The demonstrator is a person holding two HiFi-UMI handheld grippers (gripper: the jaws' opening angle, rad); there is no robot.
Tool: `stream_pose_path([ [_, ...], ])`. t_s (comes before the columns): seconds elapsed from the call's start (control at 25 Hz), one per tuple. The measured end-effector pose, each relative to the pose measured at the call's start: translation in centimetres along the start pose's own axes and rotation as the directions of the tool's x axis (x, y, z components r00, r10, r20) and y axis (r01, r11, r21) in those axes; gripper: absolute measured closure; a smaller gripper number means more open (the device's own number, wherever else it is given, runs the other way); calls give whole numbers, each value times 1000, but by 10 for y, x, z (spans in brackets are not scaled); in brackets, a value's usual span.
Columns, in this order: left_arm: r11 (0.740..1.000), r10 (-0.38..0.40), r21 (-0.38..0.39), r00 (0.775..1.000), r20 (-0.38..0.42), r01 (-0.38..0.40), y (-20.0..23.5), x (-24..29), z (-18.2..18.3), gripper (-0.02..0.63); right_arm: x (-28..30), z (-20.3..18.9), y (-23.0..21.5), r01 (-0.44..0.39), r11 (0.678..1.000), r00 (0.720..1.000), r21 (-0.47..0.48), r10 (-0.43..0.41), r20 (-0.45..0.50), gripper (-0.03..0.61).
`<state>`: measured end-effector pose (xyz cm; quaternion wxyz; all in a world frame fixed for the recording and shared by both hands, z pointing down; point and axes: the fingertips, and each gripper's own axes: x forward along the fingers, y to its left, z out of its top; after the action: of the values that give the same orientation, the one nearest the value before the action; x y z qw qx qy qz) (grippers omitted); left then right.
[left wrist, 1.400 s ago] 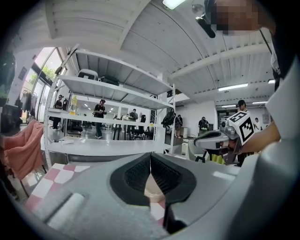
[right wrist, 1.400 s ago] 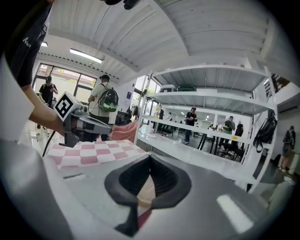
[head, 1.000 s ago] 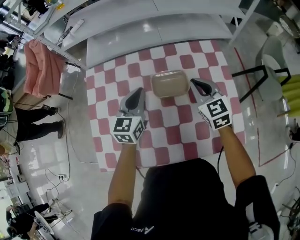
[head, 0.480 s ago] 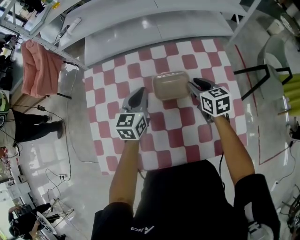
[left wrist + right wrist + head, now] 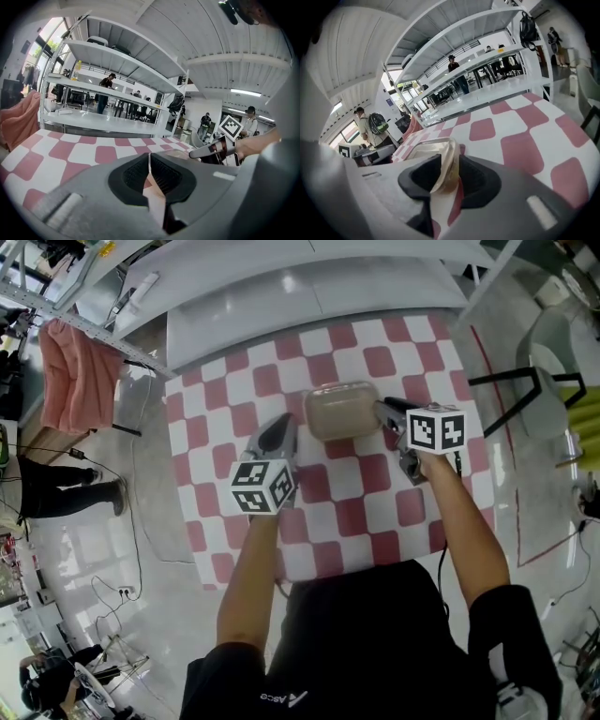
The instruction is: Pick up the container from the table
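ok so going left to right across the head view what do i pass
pink cloth → left gripper → container → right gripper, jaws just opened then began closing, container rim between them → chair

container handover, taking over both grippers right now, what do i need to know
Left gripper: shut, empty, just off the container's left end, not touching it.
Right gripper: jaws have just been opening wide, then closing a touch. The container's right rim stands between them, and the pads are not pressing yet.
Container: sits flat on the checked table, mid-cloth.
Done: both grippers brought down to it.
Left: close the right jaws on the rim, then lift.
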<state>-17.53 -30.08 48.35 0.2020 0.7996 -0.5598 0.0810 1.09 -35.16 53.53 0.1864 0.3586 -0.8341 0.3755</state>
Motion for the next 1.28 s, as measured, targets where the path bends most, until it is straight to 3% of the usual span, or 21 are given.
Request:
stream_pose_path([
  [0.24,1000,-9,-3,1000,-17,9,1,1,-3,600,1,1,-2,-35,992,999,125,33,22,468],
  [0.64,999,-26,-26,999,-27,25,3,4,-5,600,2,2,-2,-53,988,997,146,45,61,480],
  [0.96,994,-77,-78,996,-44,74,8,12,-6,598,-6,5,10,-53,997,989,-52,60,137,483],
  [1.12,981,-157,-123,986,-54,149,5,20,-5,464,-11,3,14,-41,987,986,-158,66,154,482],
  [1.28,962,-251,-131,966,-67,241,-3,28,-4,383,-15,1,17,-42,974,982,-221,82,173,482],
])
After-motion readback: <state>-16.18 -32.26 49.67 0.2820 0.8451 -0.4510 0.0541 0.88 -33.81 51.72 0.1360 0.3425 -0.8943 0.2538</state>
